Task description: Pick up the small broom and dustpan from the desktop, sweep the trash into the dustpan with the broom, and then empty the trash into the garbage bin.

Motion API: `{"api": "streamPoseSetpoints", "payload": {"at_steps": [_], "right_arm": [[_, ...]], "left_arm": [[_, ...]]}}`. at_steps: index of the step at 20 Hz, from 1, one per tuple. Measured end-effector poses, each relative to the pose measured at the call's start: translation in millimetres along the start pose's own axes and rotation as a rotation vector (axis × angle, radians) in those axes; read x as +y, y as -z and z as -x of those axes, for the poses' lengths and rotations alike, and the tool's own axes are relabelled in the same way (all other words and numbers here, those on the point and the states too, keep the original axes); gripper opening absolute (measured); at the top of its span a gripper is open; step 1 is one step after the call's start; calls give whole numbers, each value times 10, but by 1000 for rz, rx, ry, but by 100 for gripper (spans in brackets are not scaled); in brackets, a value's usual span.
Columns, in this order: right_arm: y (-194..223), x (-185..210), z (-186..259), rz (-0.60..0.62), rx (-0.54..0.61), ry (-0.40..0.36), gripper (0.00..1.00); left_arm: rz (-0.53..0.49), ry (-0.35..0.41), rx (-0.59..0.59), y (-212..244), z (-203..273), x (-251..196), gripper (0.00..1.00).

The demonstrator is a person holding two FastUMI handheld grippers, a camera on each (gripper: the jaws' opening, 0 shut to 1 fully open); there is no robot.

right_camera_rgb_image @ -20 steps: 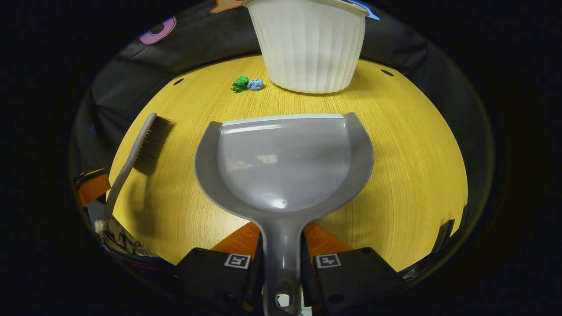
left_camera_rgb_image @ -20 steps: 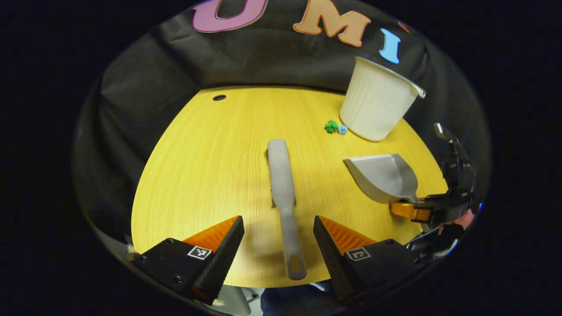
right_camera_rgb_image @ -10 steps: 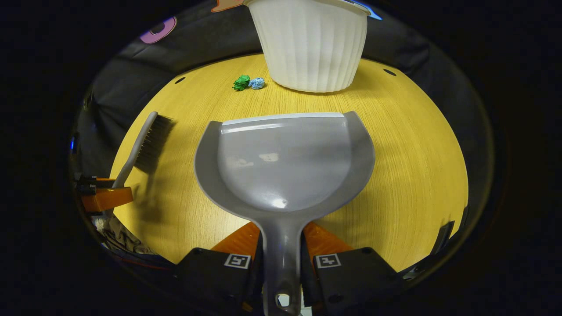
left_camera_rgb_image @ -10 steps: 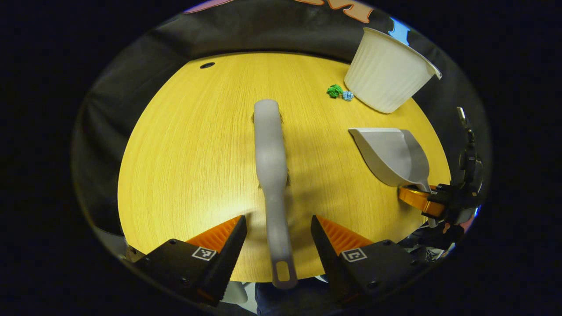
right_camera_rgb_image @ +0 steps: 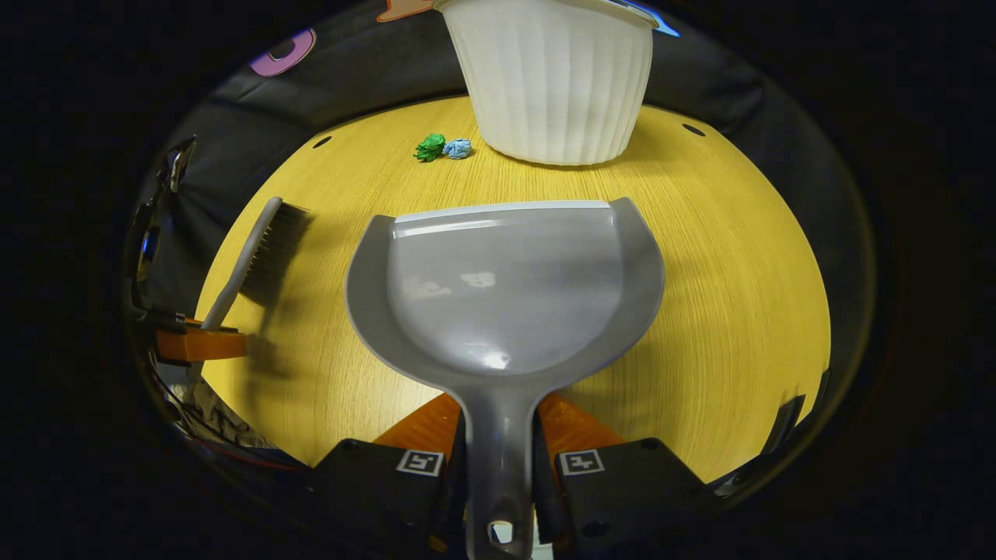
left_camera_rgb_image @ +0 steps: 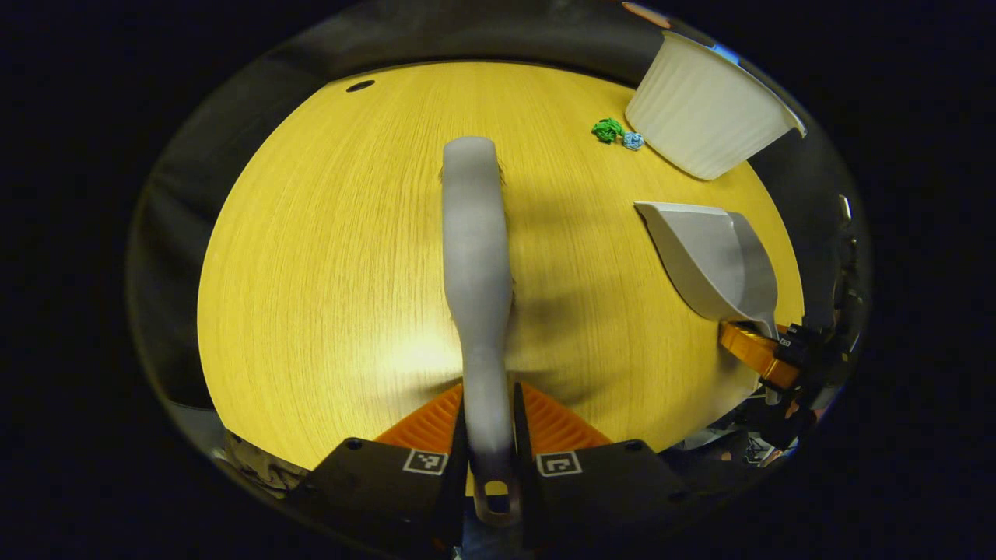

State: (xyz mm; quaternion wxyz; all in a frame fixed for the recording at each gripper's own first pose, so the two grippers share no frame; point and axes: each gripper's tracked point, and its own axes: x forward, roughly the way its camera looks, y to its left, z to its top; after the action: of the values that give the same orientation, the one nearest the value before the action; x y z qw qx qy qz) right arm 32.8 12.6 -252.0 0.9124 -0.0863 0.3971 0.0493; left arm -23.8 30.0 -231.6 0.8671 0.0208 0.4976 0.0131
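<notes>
Gripping both tools completes the pickup: the left claw (left_camera_rgb_image: 490,435) pinches the small broom (left_camera_rgb_image: 475,257) by its handle, left of the dustpan (right_camera_rgb_image: 506,295), whose handle the right claw (right_camera_rgb_image: 499,443) pinches. Beyond the dustpan, two paper scraps (right_camera_rgb_image: 442,147) lie unswept on the surface (right_camera_rgb_image: 739,257) just beside the white garbage bin (right_camera_rgb_image: 552,85); sweeping and emptying remain.

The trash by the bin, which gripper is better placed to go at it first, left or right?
Left. The left gripper is shut on the broom, which does the sweeping. The trash lies beside the bin. The right gripper holds the dustpan, which only has to receive.
</notes>
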Motion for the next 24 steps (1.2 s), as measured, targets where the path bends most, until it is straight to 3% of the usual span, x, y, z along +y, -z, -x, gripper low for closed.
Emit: {"api": "streamPoseSetpoints", "payload": {"at_steps": [1, 6, 12, 19, 24], "right_arm": [[2, 3, 2, 5, 1, -3, 40], [-7, -11, 7, 37, -15, -21, 40], [-16, -11, -3, 103, -34, -26, 38], [-9, -16, -9, 132, -3, -55, 36], [8, -24, -1, 136, 12, -47, 38]], "left_arm": [[-7, -5, 8, 22, -17, 33, 27], [-44, -23, 13, -45, -23, 102, 23], [-187, -63, 7, -281, -60, 287, 21], [-531, -140, -96, -1217, -193, 596, 21], [-846, -186, -151, -2023, -391, 636, 21]]}}
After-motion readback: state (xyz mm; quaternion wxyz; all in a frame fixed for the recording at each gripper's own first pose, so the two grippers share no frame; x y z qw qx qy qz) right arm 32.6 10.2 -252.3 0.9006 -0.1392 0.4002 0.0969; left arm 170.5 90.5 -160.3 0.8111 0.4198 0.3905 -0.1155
